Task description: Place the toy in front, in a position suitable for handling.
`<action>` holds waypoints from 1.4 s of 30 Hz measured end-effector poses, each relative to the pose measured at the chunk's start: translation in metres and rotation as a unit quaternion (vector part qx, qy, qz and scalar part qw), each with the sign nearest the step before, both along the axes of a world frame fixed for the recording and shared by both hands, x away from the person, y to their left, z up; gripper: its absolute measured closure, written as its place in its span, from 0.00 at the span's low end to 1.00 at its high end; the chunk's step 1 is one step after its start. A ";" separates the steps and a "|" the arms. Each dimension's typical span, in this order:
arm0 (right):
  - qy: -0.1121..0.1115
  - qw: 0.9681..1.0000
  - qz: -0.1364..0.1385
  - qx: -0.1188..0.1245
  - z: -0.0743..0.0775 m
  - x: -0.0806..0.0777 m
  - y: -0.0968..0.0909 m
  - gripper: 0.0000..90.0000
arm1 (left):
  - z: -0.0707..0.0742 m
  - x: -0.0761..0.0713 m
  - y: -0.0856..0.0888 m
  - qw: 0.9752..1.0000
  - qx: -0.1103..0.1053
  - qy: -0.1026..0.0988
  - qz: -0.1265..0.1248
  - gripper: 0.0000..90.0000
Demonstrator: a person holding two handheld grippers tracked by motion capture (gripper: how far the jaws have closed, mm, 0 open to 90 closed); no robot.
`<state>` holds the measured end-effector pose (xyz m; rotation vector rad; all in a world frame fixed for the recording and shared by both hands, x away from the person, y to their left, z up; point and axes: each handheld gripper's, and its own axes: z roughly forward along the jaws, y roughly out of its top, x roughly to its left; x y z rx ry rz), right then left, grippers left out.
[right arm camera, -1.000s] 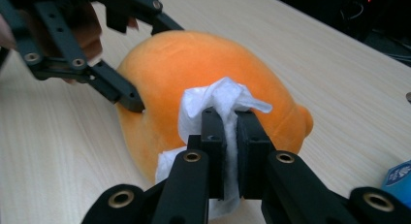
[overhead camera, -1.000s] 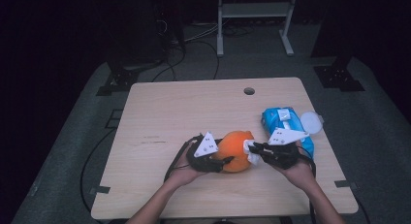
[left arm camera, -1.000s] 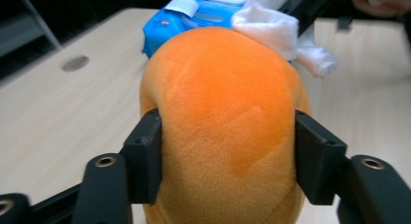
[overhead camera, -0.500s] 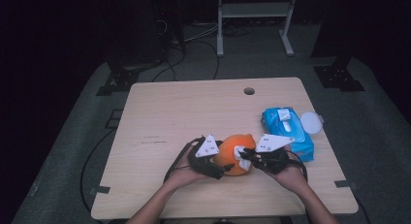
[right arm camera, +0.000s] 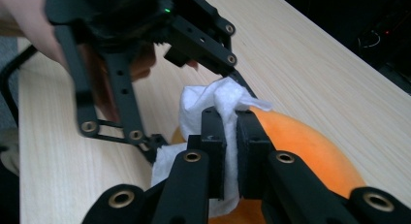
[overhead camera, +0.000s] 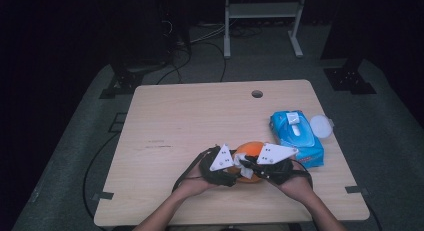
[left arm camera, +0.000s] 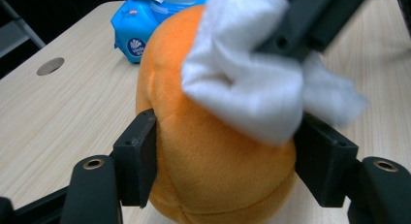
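An orange plush ball [overhead camera: 253, 148] rests on the wooden table [overhead camera: 200, 121] near its front edge. My left gripper [overhead camera: 238, 173] comes at it from the left. Its jaws have just been closing, and in the left gripper view its pads [left arm camera: 138, 156] press the ball [left arm camera: 213, 156] from both sides. My right gripper [overhead camera: 246, 166] reaches in from the right. It is shut on a crumpled white wipe [right arm camera: 203, 100] and holds it against the top of the ball [right arm camera: 300, 141]. The wipe [left arm camera: 242, 93] drapes over the ball's upper right side.
A blue pack of wipes [overhead camera: 296, 136] lies on the table to the right of the ball, with a round white lid [overhead camera: 320, 126] beside it. A cable hole [overhead camera: 257, 94] sits near the far edge. A metal stand [overhead camera: 260, 11] is behind the table.
My right gripper has moved left with the wipe, from beside the blue pack onto the ball. The left hand has stayed at the ball.
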<state>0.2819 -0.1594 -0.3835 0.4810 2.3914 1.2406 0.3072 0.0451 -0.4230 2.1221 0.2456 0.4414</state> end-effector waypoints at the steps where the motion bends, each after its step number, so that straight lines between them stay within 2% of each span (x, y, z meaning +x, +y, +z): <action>1: 0.000 1.000 0.000 0.000 0.000 0.000 0.000 0.92 | 0.000 0.000 0.001 1.000 -0.002 0.005 -0.001 0.36; 4: 0.009 1.000 -0.012 0.012 0.000 0.004 -0.013 0.92 | -0.001 0.004 0.005 1.000 -0.015 0.024 -0.005 0.32; 6: 0.008 1.000 -0.024 0.012 0.001 0.004 -0.021 0.92 | -0.002 0.010 0.007 0.997 -0.040 0.058 -0.010 0.24; 7: 0.007 0.999 -0.029 0.011 0.001 0.005 -0.024 0.92 | -0.003 0.013 0.010 0.994 -0.061 0.087 -0.011 0.21; 8: 0.008 0.999 -0.037 0.011 0.000 0.006 -0.029 0.92 | -0.004 0.021 0.014 0.987 -0.096 0.132 -0.001 0.22; 9: 0.008 0.999 -0.037 0.011 0.000 0.006 -0.029 0.92 | -0.004 0.021 0.014 0.987 -0.096 0.132 -0.001 0.25; 10: 0.010 0.999 -0.038 0.012 0.000 0.006 -0.029 0.92 | -0.004 0.022 0.014 0.985 -0.101 0.138 0.004 0.25; 11: 0.009 0.999 -0.036 0.010 0.000 0.005 -0.024 0.92 | -0.005 0.022 0.014 0.986 -0.097 0.133 0.007 0.33; 12: 0.008 0.999 -0.033 0.006 -0.001 0.004 -0.020 0.92 | -0.005 0.020 0.012 0.989 -0.089 0.121 0.011 0.35; 13: 0.008 0.999 -0.033 0.006 -0.001 0.004 -0.020 0.92 | -0.005 0.018 0.010 0.990 -0.083 0.110 0.010 0.36; 15: 0.009 1.000 -0.014 -0.001 -0.002 0.001 -0.008 0.92 | -0.004 0.011 0.005 0.996 -0.059 0.072 0.000 0.38; 17: 0.003 1.000 -0.003 -0.016 -0.003 -0.002 0.001 0.92 | -0.003 0.007 0.003 0.998 -0.040 0.047 -0.003 0.40; 19: -0.002 1.000 -0.005 -0.018 -0.002 -0.002 0.001 0.92 | -0.004 0.007 0.005 0.998 -0.038 0.045 -0.005 0.41; 21: 0.002 1.000 -0.019 -0.004 0.001 0.002 -0.012 0.92 | -0.005 0.007 0.007 0.998 -0.040 0.045 -0.006 0.41; 22: 0.002 1.000 -0.019 -0.004 0.001 0.002 -0.012 0.92 | -0.005 0.008 0.007 0.998 -0.039 0.045 -0.007 0.41; 24: 0.001 0.999 -0.038 0.003 0.003 0.006 -0.024 0.92 | -0.005 0.008 0.007 0.998 -0.041 0.048 -0.007 0.41; 26: 0.002 0.998 -0.062 0.004 0.004 0.010 -0.038 0.93 | -0.005 0.009 0.008 0.997 -0.044 0.056 -0.012 0.35; 27: 0.002 0.998 -0.062 0.004 0.004 0.010 -0.038 0.93 | -0.005 0.011 0.009 0.996 -0.053 0.072 -0.014 0.35; 28: 0.004 0.998 -0.068 0.004 0.004 0.011 -0.042 0.92 | -0.005 0.014 0.010 0.993 -0.068 0.094 -0.014 0.31; 30: 0.010 0.997 -0.070 0.003 0.002 0.012 -0.046 0.93 | -0.005 0.022 0.013 0.986 -0.089 0.141 -0.001 0.21; 32: 0.011 0.998 -0.068 0.002 0.001 0.012 -0.046 0.93 | -0.008 0.028 0.012 0.981 -0.090 0.173 0.014 0.14; 34: 0.011 0.998 -0.063 -0.001 0.001 0.010 -0.043 0.93 | -0.011 0.030 0.011 0.977 -0.091 0.195 0.007 0.14; 36: 0.013 0.998 -0.056 -0.006 0.002 0.007 -0.036 0.93 | -0.010 0.026 0.009 0.980 -0.086 0.178 0.003 0.24; 38: 0.009 0.999 -0.049 -0.009 0.002 0.004 -0.029 0.93 | -0.007 0.020 0.007 0.986 -0.075 0.146 0.003 0.34; 39: 0.016 0.999 -0.028 0.004 0.003 0.000 -0.020 0.93 | -0.006 0.018 0.007 0.988 -0.071 0.135 0.001 0.38; 40: 0.019 1.000 -0.015 0.004 0.003 -0.003 -0.014 0.93 | -0.006 0.016 0.005 0.991 -0.064 0.118 -0.002 0.39; 41: 0.019 1.000 -0.015 0.004 0.003 -0.003 -0.014 0.93 | -0.005 0.013 0.003 0.993 -0.057 0.103 -0.006 0.39; 42: 0.015 1.000 -0.003 -0.005 0.002 -0.006 -0.007 0.93 | -0.004 0.010 0.000 0.995 -0.047 0.090 -0.011 0.39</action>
